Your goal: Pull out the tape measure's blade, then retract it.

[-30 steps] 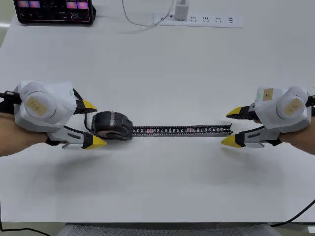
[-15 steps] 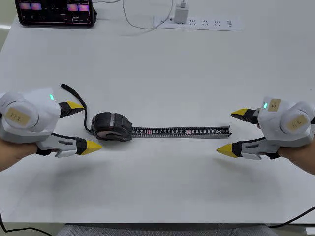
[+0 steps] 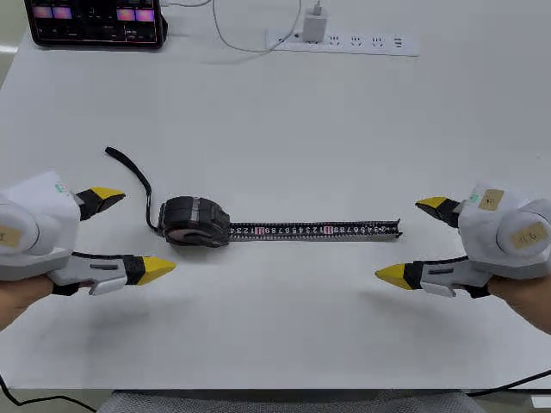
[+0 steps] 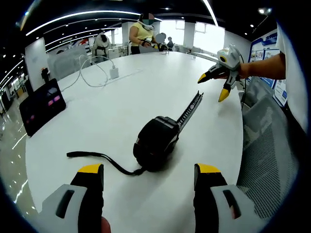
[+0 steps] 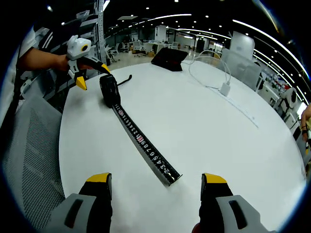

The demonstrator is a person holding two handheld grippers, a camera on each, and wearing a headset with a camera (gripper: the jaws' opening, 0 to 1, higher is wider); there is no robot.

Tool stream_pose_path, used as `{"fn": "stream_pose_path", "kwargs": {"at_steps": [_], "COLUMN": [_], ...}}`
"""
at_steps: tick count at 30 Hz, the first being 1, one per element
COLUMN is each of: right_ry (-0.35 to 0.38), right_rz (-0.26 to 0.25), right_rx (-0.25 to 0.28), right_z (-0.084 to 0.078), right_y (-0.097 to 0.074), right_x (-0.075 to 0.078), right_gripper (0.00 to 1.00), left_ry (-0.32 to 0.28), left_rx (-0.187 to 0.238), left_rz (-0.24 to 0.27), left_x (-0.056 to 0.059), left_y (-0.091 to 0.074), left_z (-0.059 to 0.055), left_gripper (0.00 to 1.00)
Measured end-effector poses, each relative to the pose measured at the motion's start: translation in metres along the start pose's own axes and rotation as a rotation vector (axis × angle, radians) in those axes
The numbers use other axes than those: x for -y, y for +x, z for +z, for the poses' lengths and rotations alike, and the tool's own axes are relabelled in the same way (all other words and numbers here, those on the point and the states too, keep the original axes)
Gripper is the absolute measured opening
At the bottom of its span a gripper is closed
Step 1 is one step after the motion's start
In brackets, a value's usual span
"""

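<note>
Tape measure case [image 3: 195, 222], black and rounded, lies on its side on a white table [image 3: 275, 129], roughly mid-table. Blade [image 3: 314, 230] is out, running flat along the tabletop from the case toward the right gripper [image 3: 399, 239] and ending in a small hook [image 3: 398, 228]. Blade face is black with white numerals; right gripper view gives runs of 2 to 9 legible, with red marks between runs. No brand readable on the case. A black wrist strap [image 3: 129, 172] leaves the case on the side opposite the blade and curls away across the table. Left gripper [image 3: 145, 232] hangs near the case on that strap side, its yellow-tipped jaws spread wide, holding nothing and clear of both case and strap; in the left gripper view the case sits ahead between the two jaw tips. Right gripper sits at the blade's far end from the case, jaws likewise apart and empty, with the hook lying just ahead between the tips, not touched. Each gripper body carries a tan sticker with dark writing, too small to read. Beyond the case, at the table's far edge: a white power strip [image 3: 344, 40] with a white charger [image 3: 316, 19] plugged in, a thin white cable [image 3: 225, 34] looping from it, and a dark screen device [image 3: 95, 21] showing pink and purple tiles, text unreadable. Grey mesh chair [image 4: 262, 145] stands at the near edge.
</note>
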State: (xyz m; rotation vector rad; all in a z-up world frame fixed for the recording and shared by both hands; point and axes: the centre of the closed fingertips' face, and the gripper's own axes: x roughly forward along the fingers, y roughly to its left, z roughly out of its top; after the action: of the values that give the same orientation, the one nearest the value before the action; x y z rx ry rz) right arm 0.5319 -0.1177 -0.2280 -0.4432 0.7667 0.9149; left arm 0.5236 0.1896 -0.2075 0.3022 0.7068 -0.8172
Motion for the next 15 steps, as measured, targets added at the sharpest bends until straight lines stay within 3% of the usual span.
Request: {"fn": "stream_pose_path", "kwargs": {"at_steps": [7, 15], "right_ry": [0.022, 0.052], "right_rz": [-0.012, -0.018], "right_rx": [0.017, 0.05], "right_z": [-0.001, -0.001], "right_y": [-0.006, -0.008], "right_x": [-0.007, -0.014], "right_gripper": [0.8, 0.85], "left_ry": [-0.031, -0.063], "left_rx": [0.0, 0.023], "left_rz": [0.005, 0.026], "left_x": [0.013, 0.021], "left_y": [-0.001, -0.007], "left_z": [-0.009, -0.011], "left_gripper": [0.79, 0.86]}}
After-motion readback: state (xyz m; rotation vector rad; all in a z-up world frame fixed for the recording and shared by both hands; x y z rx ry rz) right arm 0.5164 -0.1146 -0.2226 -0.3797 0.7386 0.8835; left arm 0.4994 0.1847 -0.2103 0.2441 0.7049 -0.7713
